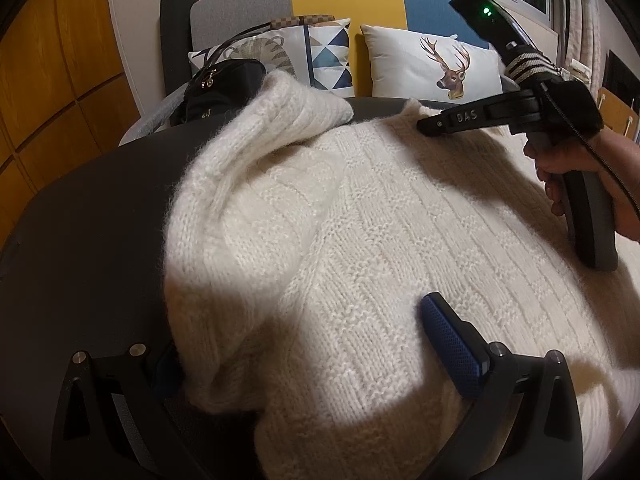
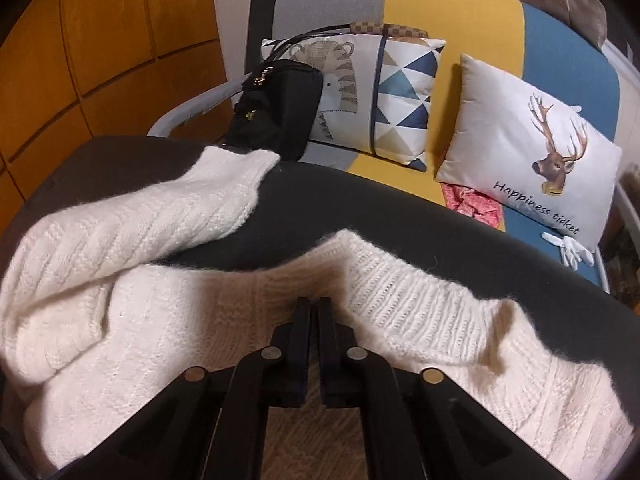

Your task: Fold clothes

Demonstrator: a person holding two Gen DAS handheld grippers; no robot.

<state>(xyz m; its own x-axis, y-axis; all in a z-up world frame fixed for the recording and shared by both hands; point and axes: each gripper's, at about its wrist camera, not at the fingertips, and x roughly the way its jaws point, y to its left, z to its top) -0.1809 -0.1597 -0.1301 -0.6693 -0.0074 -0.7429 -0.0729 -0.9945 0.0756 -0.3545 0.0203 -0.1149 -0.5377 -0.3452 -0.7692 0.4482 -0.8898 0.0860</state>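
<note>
A fluffy white knitted sweater (image 1: 360,216) lies spread on the dark round table (image 1: 88,216). One sleeve (image 2: 168,216) is folded across its far left side. My left gripper (image 1: 300,332) stands open at the near edge. The sweater lies between its blue-padded right finger (image 1: 452,348) and its left finger, which a fold of knit partly hides. A hand holds my right gripper (image 1: 420,124) at the sweater's far ribbed edge (image 2: 404,292). In the right wrist view that gripper (image 2: 314,304) is shut, its tips pinching the knit just behind the edge, which rises in a small peak.
Past the table's far rim (image 2: 360,196) stands a grey, yellow and blue sofa (image 2: 452,8). On it lie a black handbag (image 2: 276,108), a triangle-pattern cushion (image 2: 404,96), a deer cushion (image 2: 532,140) and a pink cloth (image 2: 472,204). Wooden panels (image 1: 60,80) line the left.
</note>
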